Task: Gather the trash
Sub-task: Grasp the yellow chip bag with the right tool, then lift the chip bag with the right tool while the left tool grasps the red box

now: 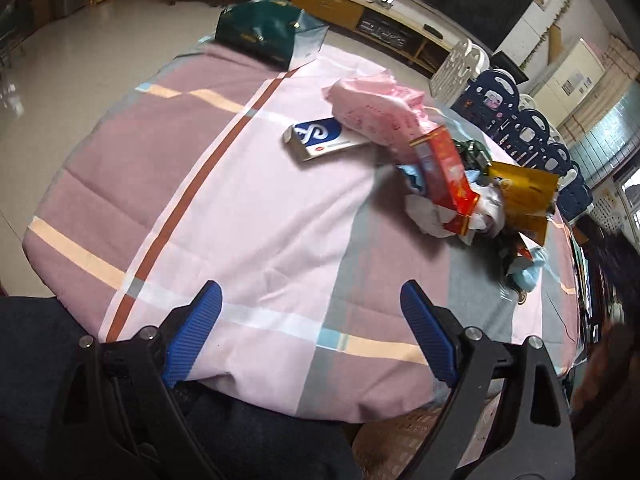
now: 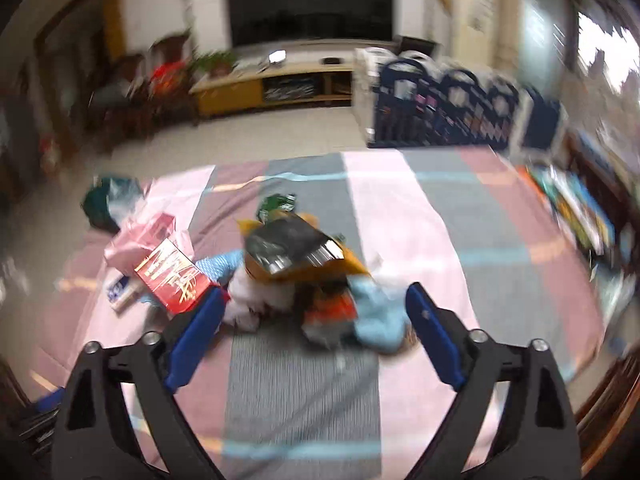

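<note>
Left wrist view is showing the left tongs (image 1: 311, 330) spread wide with nothing between them, hanging over the near edge of a surface draped in a striped pink and grey cloth (image 1: 248, 220). A heap of trash is lying ahead and to the right of them: a pink plastic bag (image 1: 372, 108), a red carton (image 1: 442, 172) leaning across it, crumpled white paper (image 1: 430, 216), a yellow packet (image 1: 524, 196) and a blue rag (image 1: 530, 274). A blue and white box (image 1: 320, 138) is lying flat at the left fringe of the heap, its long axis slanting away to the right. A dark green bag (image 1: 260, 32) is standing at the far edge of the surface, well apart from the heap.

Right wrist view, blurred, is showing the right tongs (image 2: 314, 334) likewise spread and empty. The heap is sitting directly ahead, just beyond the fingertips: the yellow packet (image 2: 304, 258) with its dark foil inside facing up, the blue rag (image 2: 376, 316) near the right finger, the red carton (image 2: 174, 276) beside the left finger.

Judgement: the right hand is the nearer one, already lined up on the heap; the left hand looks better placed for the blue and white box. Loose, overlapping pieces are likely to shift when one is pulled.
</note>
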Action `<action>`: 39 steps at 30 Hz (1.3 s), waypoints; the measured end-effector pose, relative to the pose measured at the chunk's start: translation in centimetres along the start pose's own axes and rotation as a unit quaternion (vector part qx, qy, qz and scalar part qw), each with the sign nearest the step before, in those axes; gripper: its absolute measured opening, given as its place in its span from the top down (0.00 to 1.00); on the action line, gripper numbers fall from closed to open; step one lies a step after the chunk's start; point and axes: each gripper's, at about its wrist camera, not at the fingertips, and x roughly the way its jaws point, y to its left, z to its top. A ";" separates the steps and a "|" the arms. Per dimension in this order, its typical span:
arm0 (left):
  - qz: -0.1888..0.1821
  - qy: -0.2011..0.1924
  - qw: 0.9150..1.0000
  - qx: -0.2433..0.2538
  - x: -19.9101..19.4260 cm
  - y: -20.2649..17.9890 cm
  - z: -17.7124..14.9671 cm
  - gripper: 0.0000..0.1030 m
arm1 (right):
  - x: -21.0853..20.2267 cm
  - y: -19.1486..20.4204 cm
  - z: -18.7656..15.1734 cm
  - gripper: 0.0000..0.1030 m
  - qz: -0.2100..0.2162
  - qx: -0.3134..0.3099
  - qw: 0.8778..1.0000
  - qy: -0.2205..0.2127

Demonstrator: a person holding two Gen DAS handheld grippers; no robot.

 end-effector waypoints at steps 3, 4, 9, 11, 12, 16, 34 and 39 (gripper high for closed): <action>-0.006 0.015 1.000 -0.008 1.0 0.5 0.0 0.12 | 3.9 3.6 2.8 0.11 -0.056 -0.111 0.992 0.000; -0.008 0.019 1.000 -0.009 1.3 0.6 0.1 0.12 | 5.0 4.2 3.1 0.11 -0.071 -0.139 0.988 0.005; -0.005 0.019 1.000 -0.021 2.0 1.1 0.0 0.12 | 9.1 3.4 2.8 0.26 -0.052 -0.145 0.986 0.058; -0.012 0.025 0.999 -0.029 2.4 1.3 -0.1 0.12 | 9.5 3.0 1.8 0.51 -0.030 -0.135 0.988 0.072; -0.013 0.028 0.999 -0.031 2.5 1.4 -0.1 0.12 | 9.6 2.9 1.3 0.58 -0.021 -0.131 0.988 0.076; -0.017 0.024 0.999 -0.026 2.4 1.1 -0.1 0.12 | 7.6 3.7 -0.2 0.74 0.023 -0.112 0.992 0.057; -0.038 0.022 0.998 -0.041 4.7 -7.7 7.8 0.06 | -8.5 -3.5 -6.8 0.76 0.130 0.037 0.989 -0.052; 0.064 0.042 0.997 -0.014 8.2 -12.6 10.0 0.04 | -9.0 -6.5 -11.8 0.76 0.122 0.121 0.985 -0.027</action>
